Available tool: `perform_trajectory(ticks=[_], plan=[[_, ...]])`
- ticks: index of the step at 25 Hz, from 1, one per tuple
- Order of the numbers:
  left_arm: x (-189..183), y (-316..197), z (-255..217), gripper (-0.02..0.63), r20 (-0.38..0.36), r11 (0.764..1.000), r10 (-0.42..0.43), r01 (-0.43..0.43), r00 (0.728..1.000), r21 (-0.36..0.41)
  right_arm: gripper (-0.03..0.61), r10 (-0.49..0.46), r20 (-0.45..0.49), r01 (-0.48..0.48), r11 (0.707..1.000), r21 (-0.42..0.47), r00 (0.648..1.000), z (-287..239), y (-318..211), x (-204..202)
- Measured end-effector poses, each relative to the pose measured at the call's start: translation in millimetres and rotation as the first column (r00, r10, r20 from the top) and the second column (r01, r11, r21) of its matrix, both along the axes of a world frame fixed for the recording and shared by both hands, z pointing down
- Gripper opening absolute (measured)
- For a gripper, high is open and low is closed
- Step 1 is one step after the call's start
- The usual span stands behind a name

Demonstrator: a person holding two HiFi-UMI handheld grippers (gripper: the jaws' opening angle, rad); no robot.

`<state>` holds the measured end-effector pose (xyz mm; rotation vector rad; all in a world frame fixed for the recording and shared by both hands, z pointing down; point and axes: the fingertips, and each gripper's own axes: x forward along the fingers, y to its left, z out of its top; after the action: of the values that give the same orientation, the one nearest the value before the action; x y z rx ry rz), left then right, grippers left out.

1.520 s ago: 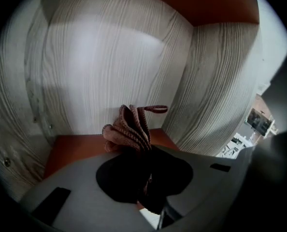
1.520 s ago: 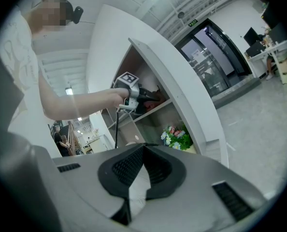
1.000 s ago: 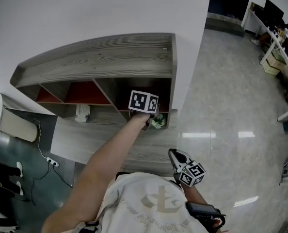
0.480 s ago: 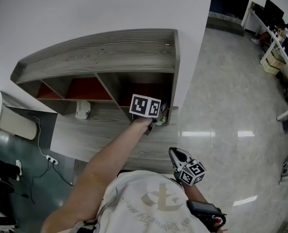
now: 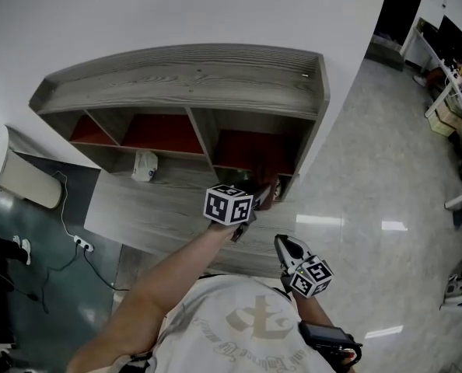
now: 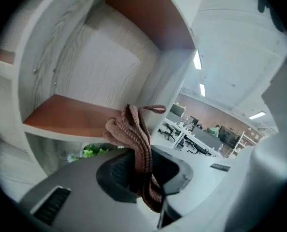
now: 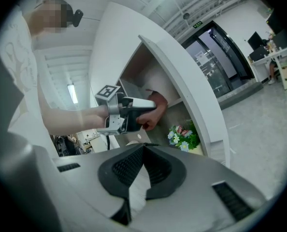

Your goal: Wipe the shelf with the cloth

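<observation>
Fingers [image 6: 115, 170] of the left gripper [image 6: 144, 178] pinched the brown cloth [image 6: 134, 132] at the centre of the left gripper view, its folds standing before the shelf [image 6: 71, 117] board's edge. Below centre in the head view, the right gripper [image 5: 288, 246] hung with jaws closed, empty.

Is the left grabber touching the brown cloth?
Touching. The left gripper view shows the cloth pinched between the two jaws of the left gripper, its bunched end sticking out past them.
</observation>
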<state>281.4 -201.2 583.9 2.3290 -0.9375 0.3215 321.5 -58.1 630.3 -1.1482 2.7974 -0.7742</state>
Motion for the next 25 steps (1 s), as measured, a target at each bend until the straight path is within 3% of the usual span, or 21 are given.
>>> perform_trajectory(ticks=[12,25], plan=[[-93.0,63.3,13.8,0.074,0.054,0.986,-0.035,0.026,0.998,0.165,0.003,-0.051,-0.054,0.054,0.996,0.066,0.997,-18.0,-2.8,-48.0],[-169.5,118.6,39.1,0.074,0.085,0.981,-0.11,0.094,0.99,0.172,0.003,-0.088,-0.095,0.095,0.993,0.07,0.992,-19.4,-2.2,-81.4]])
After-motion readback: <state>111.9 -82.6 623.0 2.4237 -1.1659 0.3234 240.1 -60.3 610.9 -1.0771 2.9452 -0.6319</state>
